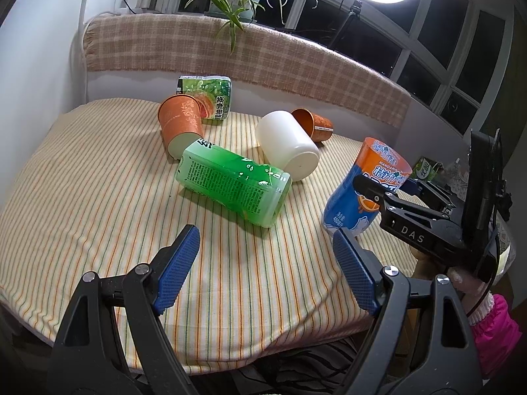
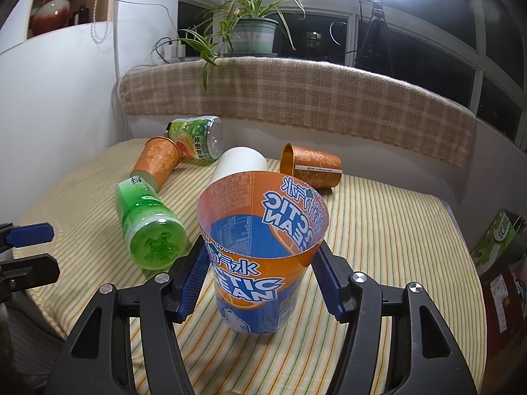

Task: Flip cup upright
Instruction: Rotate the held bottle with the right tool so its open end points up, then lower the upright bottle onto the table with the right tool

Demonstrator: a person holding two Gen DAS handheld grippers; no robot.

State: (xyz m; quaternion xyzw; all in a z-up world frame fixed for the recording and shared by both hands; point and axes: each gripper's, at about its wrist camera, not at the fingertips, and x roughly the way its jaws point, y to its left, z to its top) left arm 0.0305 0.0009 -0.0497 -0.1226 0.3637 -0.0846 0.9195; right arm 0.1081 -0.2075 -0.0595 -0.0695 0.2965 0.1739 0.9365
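Right wrist: right tool (image 2: 262, 275) grips upright "ARCTIC OCEAN" cup (image 2: 260, 250).

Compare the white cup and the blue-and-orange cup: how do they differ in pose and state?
The white cup lies on its side on the striped cloth, while the blue-and-orange cup stands with its mouth up. The white cup is plain and opaque; the blue-and-orange cup is printed and see-through. Nothing holds the white cup, but the right gripper is shut on the blue-and-orange cup. Both look empty.

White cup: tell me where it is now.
The white cup lies on its side mid-table, behind the green bottle, touching or just in front of the tipped orange cup.
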